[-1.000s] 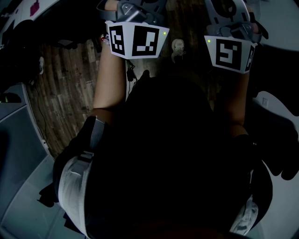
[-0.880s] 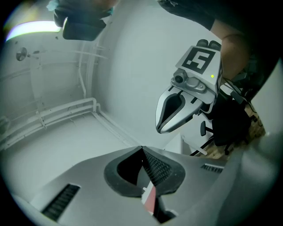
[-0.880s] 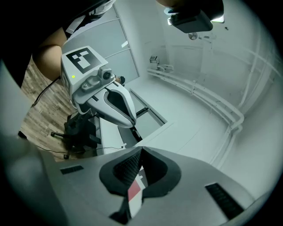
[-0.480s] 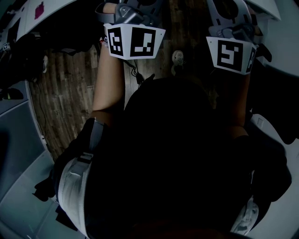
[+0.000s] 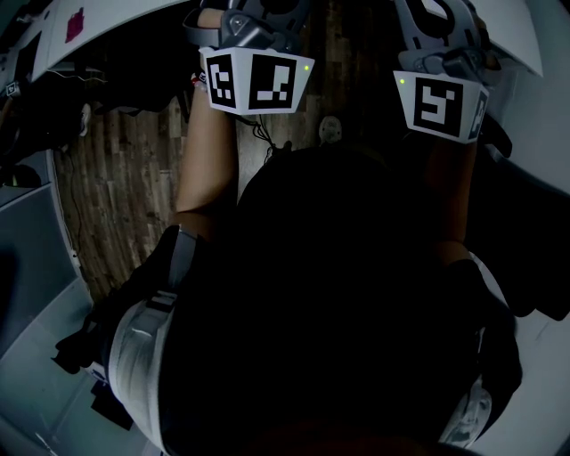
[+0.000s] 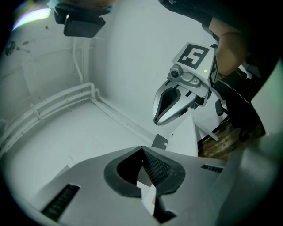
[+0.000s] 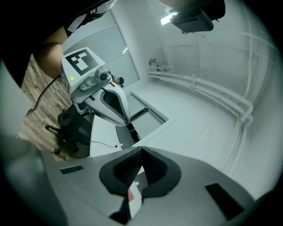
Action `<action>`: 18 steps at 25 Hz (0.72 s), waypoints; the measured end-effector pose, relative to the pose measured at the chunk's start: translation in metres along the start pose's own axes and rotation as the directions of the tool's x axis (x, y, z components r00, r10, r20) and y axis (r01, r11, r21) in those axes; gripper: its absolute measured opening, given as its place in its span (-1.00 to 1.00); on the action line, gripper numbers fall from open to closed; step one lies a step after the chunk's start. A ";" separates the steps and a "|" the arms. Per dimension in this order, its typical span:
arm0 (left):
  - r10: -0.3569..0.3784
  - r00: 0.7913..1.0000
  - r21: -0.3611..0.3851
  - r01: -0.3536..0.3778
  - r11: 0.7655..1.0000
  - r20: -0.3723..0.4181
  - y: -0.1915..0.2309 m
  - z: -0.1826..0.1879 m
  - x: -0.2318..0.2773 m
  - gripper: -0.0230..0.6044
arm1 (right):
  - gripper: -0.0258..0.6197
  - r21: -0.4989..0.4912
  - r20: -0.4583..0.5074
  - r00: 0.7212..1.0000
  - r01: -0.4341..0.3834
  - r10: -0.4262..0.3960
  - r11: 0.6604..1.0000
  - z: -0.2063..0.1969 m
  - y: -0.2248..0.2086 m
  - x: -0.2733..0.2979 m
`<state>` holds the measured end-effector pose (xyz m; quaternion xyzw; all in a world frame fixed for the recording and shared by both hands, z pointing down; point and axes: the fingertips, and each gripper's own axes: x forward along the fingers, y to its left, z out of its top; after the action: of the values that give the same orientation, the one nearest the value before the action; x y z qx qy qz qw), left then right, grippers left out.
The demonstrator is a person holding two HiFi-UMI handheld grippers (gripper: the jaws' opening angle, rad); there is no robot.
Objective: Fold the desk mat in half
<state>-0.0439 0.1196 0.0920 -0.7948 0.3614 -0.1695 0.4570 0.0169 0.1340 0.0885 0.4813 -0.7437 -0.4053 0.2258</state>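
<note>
Left tongs (image 6: 142, 151): closed, tips pressed together, nothing between them; aimed at a pale wall and its corner.
Right tongs (image 7: 141, 152): closed too, tips meeting, nothing gripped; aimed at a pale wall and ceiling.
Desk mat: not to be made out in any view.
Left marker cube (image 5: 256, 80): at the top of the head view, just above a bare forearm (image 5: 207, 151).
Right marker cube (image 5: 441, 102): at the top right of the head view, level with the left one and well apart from it; small green light lit on its upper left corner.
Dark clothing (image 5: 329, 294): fills the middle and lower part of the head view, between the two arms.
Floor (image 5: 116, 178): wood planks, seen left of the forearm and between the two cubes.
Counter (image 5: 134, 11): white, in the top left corner of the head view, with a small magenta patch (image 5: 75, 24) on it.
Pipes (image 6: 62, 99): white, running side by side along the wall in the left gripper view.
Cable (image 7: 44, 95): thin and dark, lying across the planks at the left edge of the right gripper view.
Fixture (image 7: 192, 20): dark box near the top of the right gripper view, with a bright strip beside it.
</note>
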 end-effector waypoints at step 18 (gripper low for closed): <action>-0.016 0.997 0.014 0.017 1.000 -0.080 -0.015 -0.031 0.092 -0.89 | -0.83 0.041 0.040 0.996 -0.076 0.074 0.996 -0.086 -0.016 0.056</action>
<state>0.0065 0.0390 0.1155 -0.7870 0.3718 -0.2076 0.4464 0.0638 0.0467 0.1215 0.4499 -0.7738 -0.3898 0.2164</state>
